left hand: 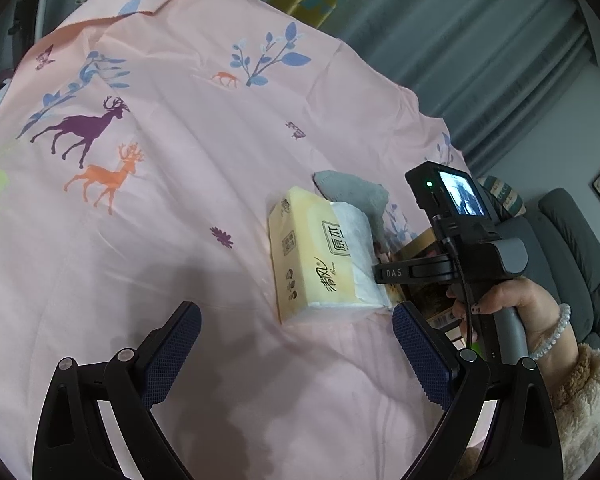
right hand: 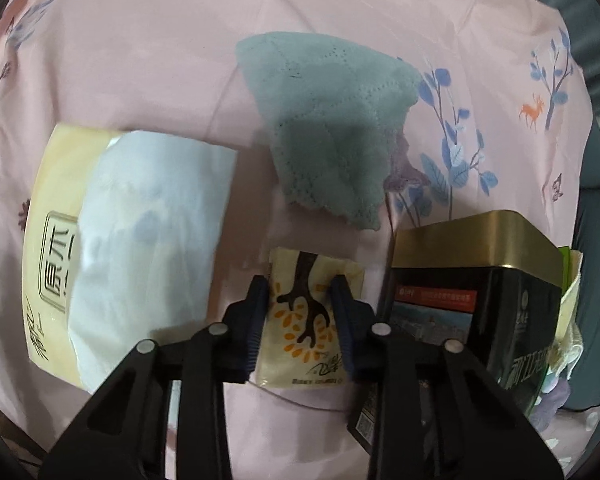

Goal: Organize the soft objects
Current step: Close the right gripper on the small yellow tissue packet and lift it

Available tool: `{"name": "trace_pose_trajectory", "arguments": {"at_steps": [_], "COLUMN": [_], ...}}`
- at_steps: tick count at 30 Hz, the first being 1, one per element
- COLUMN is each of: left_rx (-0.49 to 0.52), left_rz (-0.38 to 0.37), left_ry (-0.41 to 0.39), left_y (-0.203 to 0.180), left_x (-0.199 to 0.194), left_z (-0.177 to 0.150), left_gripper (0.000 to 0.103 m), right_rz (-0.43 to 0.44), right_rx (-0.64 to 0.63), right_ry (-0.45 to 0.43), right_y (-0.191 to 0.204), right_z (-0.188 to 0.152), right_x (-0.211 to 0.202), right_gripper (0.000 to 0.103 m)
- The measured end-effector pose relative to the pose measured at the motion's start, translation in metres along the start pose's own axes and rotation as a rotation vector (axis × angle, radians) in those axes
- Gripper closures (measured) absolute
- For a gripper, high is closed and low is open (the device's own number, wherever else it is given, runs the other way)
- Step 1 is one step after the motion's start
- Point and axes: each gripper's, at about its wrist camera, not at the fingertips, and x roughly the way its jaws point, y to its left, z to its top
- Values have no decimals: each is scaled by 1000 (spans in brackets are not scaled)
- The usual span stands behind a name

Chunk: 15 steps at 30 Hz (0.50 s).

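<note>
A big yellow tissue pack (left hand: 316, 256) (right hand: 120, 240) lies on the pink deer-print bedspread (left hand: 160, 200). Just behind it rests a folded grey-green cloth (left hand: 352, 192) (right hand: 332, 128). My right gripper (right hand: 302, 308) points steeply down between the big pack and a dark tin. It is shut on a small yellow tissue packet (right hand: 308, 320) with a tree print, one pad on each side. In the left wrist view the right gripper (left hand: 382, 276) sits at the big pack's right side. My left gripper (left hand: 296, 344) hovers open in front of the pack with nothing between its fingers.
A dark tin box with a gold lid (right hand: 472, 280) (left hand: 416, 260) stands right of the small packet, with pale fabric (right hand: 568, 312) behind it. A grey sofa (left hand: 572, 248) and curtains (left hand: 460, 40) lie beyond the bed's right edge. A hand in a fleecy sleeve (left hand: 580, 392) holds the right gripper.
</note>
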Motion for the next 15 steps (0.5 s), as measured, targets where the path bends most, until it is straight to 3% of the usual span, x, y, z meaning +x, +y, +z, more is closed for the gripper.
{"name": "trace_pose_trajectory", "arguments": {"at_steps": [8,15], "left_rx": [16,14], "left_rz": [-6,-10], "left_ry": [8,19], "left_y": [-5,-4], "left_x": [2,5], "left_z": [-1,-1], "left_gripper": [6,6], "right_rz": [-70,-17], "right_rx": [-34,7], "right_ry": [77,127], "right_y": [7,-12], "right_z": [-5,9], "right_x": [-2,9], "right_gripper": [61,51]}}
